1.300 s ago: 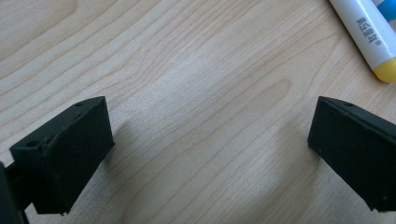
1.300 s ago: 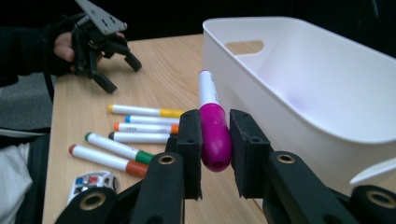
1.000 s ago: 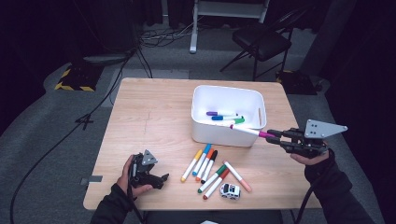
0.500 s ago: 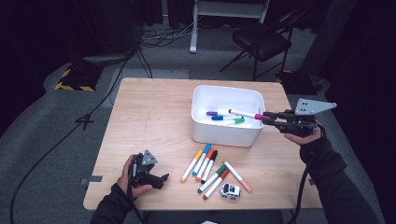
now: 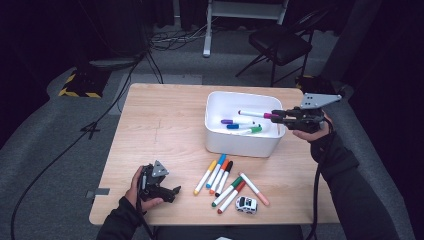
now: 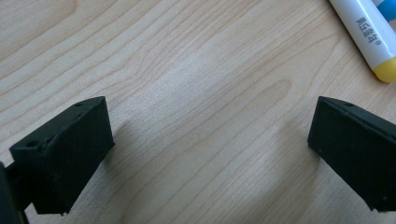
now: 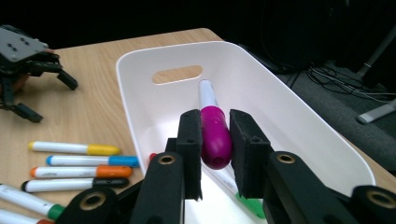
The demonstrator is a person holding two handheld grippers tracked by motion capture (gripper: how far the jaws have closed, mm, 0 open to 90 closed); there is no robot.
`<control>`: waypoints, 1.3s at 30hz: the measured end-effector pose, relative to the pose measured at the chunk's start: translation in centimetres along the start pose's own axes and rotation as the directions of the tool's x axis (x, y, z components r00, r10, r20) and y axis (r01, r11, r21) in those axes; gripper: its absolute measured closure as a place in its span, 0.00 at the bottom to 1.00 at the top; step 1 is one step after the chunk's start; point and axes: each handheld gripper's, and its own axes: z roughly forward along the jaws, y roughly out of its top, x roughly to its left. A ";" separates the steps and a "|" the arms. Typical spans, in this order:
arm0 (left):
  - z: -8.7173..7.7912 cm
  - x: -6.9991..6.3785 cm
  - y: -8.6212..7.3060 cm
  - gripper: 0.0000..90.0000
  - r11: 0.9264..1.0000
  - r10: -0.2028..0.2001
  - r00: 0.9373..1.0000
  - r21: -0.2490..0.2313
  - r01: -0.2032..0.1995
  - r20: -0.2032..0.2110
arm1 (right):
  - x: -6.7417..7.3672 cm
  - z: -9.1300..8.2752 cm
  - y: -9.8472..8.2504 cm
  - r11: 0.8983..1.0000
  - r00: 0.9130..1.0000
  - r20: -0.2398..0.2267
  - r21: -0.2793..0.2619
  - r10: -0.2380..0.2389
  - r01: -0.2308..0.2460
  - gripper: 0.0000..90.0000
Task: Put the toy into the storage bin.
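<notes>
Markers are going into the white bin (image 5: 243,142), and the high view puts the right gripper (image 5: 274,114) over the bin's right rim, clamped on the cap end of a magenta marker (image 5: 252,114) whose white barrel reaches level across the opening, above the three markers (image 5: 240,125) already lying inside. Seven more markers (image 5: 227,182) and a small toy car (image 5: 246,204) lie on the table (image 5: 160,130) in front of the bin, and the left gripper (image 5: 172,192) rests low near the front left edge. From the left gripper view, its jaws stand wide apart over bare wood with nothing between them, a yellow-capped marker (image 6: 369,35) at the upper right. From the right gripper view, the two pads pinch the magenta cap (image 7: 215,137) squarely, the barrel pointing along the bin towards the handle slot (image 7: 177,73). To finish the step cleanly, I judge it best to lower the marker until it is close over the bin floor, keep it aligned with the bin's length, and only then part the jaws, so it neither bounces out nor catches the rim.
</notes>
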 end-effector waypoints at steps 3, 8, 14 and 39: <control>0.0 0.0 0.0 0.00 1.000 0.000 1.000 0.000 0.000 0.000 | -0.7 0.9 0.2 1.000 1.000 0.006 0.015 0.015 -0.015 0.84; 0.0 0.0 0.0 0.00 1.000 0.000 1.000 0.000 0.000 0.000 | -1.4 2.2 0.2 0.998 1.000 0.010 0.058 0.017 -0.017 0.84; 0.0 0.0 0.0 0.00 1.000 0.000 1.000 0.000 0.000 0.000 | -1.9 3.4 0.5 0.995 1.000 0.019 0.093 0.019 -0.021 0.84; 0.0 0.0 0.0 0.00 1.000 0.000 1.000 0.000 0.000 0.000 | -2.5 7.1 0.0 0.959 0.999 -0.035 0.284 0.009 0.002 0.84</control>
